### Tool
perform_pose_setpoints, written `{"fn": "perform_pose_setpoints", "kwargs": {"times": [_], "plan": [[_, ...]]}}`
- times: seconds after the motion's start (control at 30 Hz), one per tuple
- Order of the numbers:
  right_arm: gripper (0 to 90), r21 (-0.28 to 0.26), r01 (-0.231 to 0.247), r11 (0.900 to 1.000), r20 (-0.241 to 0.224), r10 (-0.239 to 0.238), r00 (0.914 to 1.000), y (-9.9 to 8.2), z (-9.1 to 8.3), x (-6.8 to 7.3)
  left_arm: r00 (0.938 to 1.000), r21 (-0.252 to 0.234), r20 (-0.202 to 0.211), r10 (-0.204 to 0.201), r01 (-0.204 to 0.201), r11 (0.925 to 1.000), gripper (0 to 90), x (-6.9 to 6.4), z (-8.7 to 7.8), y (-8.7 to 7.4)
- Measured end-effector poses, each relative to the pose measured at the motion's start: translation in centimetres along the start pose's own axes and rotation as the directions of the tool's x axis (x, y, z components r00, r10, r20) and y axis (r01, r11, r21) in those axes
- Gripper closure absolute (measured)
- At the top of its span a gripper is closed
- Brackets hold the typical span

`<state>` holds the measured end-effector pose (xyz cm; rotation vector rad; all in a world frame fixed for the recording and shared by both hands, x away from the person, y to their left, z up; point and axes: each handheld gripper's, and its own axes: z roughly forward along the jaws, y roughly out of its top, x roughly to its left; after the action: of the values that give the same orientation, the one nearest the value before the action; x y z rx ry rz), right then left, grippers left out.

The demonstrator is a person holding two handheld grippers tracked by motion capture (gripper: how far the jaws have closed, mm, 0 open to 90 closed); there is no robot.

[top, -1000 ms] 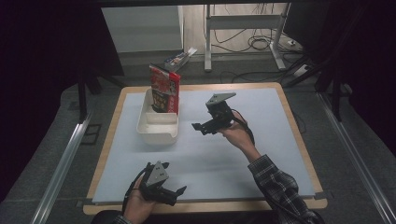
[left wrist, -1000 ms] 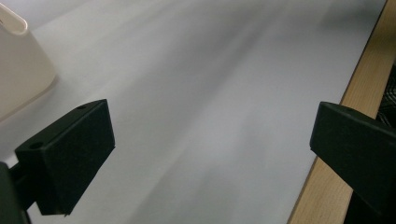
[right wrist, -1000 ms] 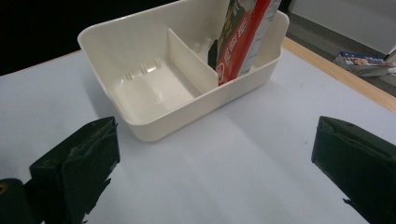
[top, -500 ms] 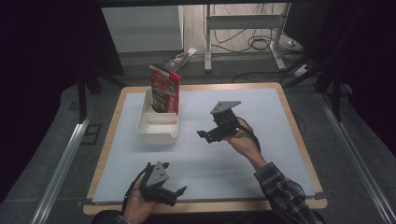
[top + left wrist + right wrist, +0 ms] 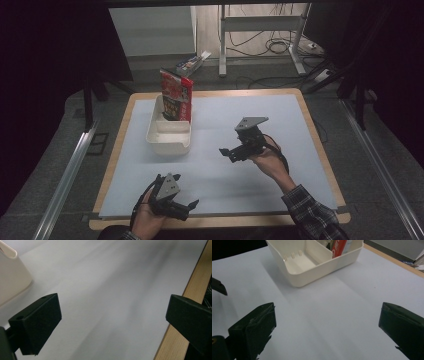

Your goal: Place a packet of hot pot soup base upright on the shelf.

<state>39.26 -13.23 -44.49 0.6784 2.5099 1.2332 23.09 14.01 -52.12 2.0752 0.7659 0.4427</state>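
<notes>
though its print is unreadable, red box (image 5: 176,96) stands in bin (image 5: 168,139).

High view looking down over the table (image 5: 310,107), both tool views low and close, sharing the cream bin (image 5: 169,136).

Glossy cream plastic bin (image 5: 317,270), matt white sheet (image 5: 250,175), wooden table edge (image 5: 180,325)

Dim room — grey floor (image 5: 60,135), white metal stand (image 5: 260,30), tangled floor cables (image 5: 280,47).
</notes>
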Motion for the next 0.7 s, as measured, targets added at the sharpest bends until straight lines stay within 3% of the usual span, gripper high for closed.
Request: {"fn": "perform_pose_setpoints", "kwargs": {"times": [0.37,0.7], "plan": [[0.0,0.028,-0.03,0.9992,0.025,0.03,0.9992,-2.5,-2.6,0.0,1.0,0.001,-0.006,-0.007,0.007,1.0,0.1,0.1,-0.1,0.0],[0.0,0.011,-0.028,0.9996,0.054,0.027,0.9982,-3.6,-4.8,0.8,0.9997,0.005,-0.017,-0.017,0.018,0.9998,0.5,0.4,-0.3,-0.1]]}}
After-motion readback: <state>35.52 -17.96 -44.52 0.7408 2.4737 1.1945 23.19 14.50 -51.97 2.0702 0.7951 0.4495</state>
